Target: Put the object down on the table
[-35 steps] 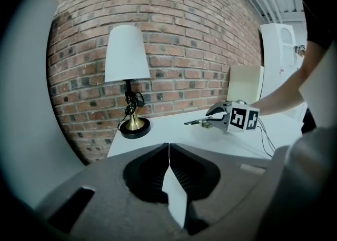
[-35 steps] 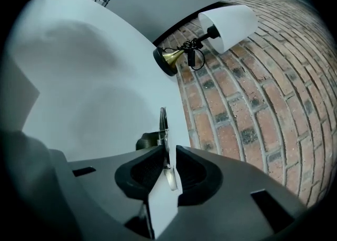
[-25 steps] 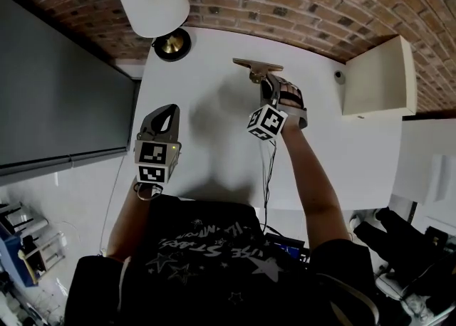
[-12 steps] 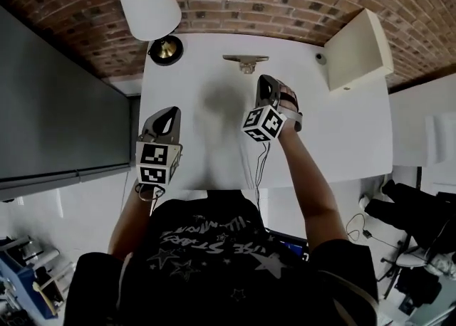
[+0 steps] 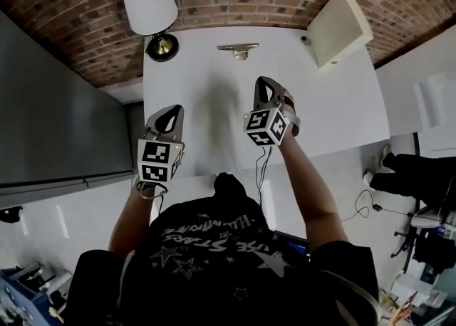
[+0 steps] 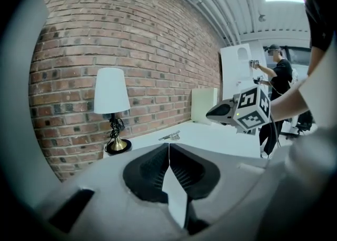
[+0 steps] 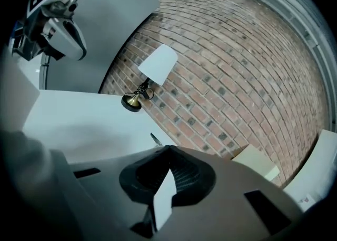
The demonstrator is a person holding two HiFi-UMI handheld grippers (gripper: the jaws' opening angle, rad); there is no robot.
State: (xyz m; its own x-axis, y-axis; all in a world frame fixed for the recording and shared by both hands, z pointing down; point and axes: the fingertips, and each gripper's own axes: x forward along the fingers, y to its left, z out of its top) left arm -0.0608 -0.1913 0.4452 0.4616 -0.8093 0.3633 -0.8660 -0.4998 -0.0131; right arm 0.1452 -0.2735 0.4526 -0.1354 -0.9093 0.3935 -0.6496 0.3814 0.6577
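Note:
A small flat metal piece (image 5: 237, 49) lies on the white table (image 5: 328, 104) near the brick wall; it also shows in the left gripper view (image 6: 169, 137) and the right gripper view (image 7: 156, 140). My right gripper (image 5: 265, 84) hangs over the table's middle, well short of the piece. Its jaws have just closed and meet at the tips (image 7: 168, 148) with nothing between them. My left gripper (image 5: 169, 112) hovers at the table's left front edge, jaws together (image 6: 168, 145) and empty.
A lamp with a white shade (image 5: 149, 1) stands at the table's far left corner. A cream box (image 5: 338, 27) sits at the far right corner. A dark panel runs along the left. A person stands far off (image 6: 275, 71).
My right gripper has drawn back from the metal piece toward me and risen, leaving the piece on the table by the wall. My left gripper has risen a little.

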